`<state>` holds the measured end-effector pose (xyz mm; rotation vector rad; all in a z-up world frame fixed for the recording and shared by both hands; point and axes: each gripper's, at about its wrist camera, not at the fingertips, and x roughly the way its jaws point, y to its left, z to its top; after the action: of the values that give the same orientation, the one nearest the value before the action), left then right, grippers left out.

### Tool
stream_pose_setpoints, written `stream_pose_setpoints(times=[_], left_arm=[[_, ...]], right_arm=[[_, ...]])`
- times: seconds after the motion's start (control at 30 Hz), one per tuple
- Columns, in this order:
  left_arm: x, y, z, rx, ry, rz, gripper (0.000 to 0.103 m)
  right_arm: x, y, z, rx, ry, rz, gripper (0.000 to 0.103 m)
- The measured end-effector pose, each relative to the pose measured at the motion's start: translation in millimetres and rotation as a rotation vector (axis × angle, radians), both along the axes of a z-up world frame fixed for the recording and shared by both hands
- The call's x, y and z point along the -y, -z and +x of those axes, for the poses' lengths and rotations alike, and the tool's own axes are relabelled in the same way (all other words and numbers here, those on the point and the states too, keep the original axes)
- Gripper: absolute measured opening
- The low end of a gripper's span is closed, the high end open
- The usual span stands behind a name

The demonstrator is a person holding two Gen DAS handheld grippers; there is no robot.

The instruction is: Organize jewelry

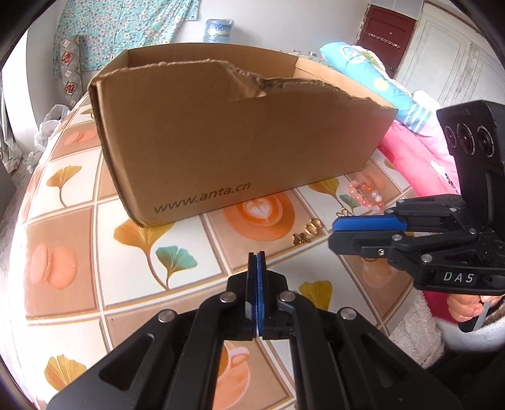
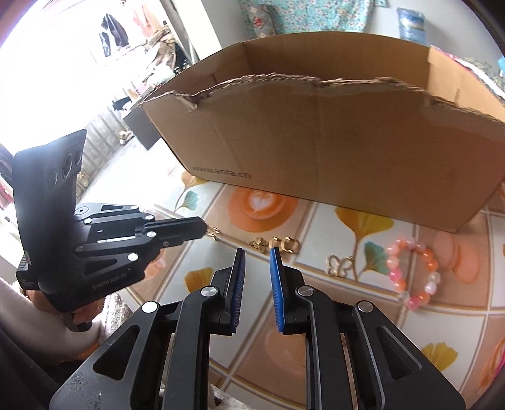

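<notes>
A torn brown cardboard box [image 1: 221, 142] [image 2: 331, 151] stands on the patterned tablecloth [image 1: 79, 220]. In front of it lie a pink and orange bead bracelet [image 2: 413, 274] [image 1: 366, 197], gold hoop earrings [image 2: 285, 244] [image 1: 314, 227], a small gold charm [image 2: 258, 243] [image 1: 300, 238] and a gold butterfly piece [image 2: 339, 265]. My left gripper [image 1: 257, 254] [image 2: 203, 228] is shut, with nothing visible between its pads. A tiny gold piece [image 2: 213, 233] sits just past its tip; I cannot tell if they touch. My right gripper [image 2: 256, 252] [image 1: 333, 231] hovers short of the earrings, narrowly open and holding nothing.
Pink and blue bedding [image 1: 410, 126] is piled at the table's right side. A person's hand [image 1: 467, 307] holds the right gripper's handle. A water jug [image 1: 217, 30] and a floral curtain [image 1: 126, 28] stand behind the box.
</notes>
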<state>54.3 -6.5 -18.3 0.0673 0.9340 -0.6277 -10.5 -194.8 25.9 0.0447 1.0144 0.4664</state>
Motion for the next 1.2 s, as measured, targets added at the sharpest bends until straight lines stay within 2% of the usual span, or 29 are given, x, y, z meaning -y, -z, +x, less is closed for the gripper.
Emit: stream_pose_setpoints(times=[0.13, 0.3, 0.4, 0.5, 0.6, 0.77, 0.9, 1.07, 1.2], left_arm=[[-4, 1, 0, -0.005, -0.01, -0.009, 0.0], [-6, 4, 0, -0.016, -0.015, -0.02, 0.0], [-7, 6, 0, -0.021, -0.016, -0.019, 0.0], [-5, 5, 1, -0.021, -0.015, -0.022, 0.0], [-5, 6, 0, -0.017, -0.015, -0.019, 0.0], [-5, 6, 0, -0.016, -0.016, -0.021, 0.0], [-5, 6, 0, -0.016, -0.016, -0.02, 0.0], [-5, 6, 0, -0.016, -0.016, -0.023, 0.0], [-5, 6, 1, -0.018, -0.016, -0.027, 0.0]], right_arm=[[0, 4, 11, -0.026, -0.004, 0.036, 0.017], [4, 10, 21, -0.045, 0.029, -0.003, 0.017], [10, 10, 25, -0.04, 0.058, -0.029, 0.011], [13, 6, 25, -0.03, 0.076, -0.042, 0.016], [7, -2, 19, -0.019, 0.036, -0.005, 0.016], [-3, 3, 16, -0.015, -0.007, -0.045, 0.016], [-14, 4, 15, -0.029, -0.037, -0.032, 0.016], [-25, 7, 21, -0.025, 0.0, -0.068, 0.014], [-22, 3, 22, -0.022, 0.018, -0.07, 0.017]])
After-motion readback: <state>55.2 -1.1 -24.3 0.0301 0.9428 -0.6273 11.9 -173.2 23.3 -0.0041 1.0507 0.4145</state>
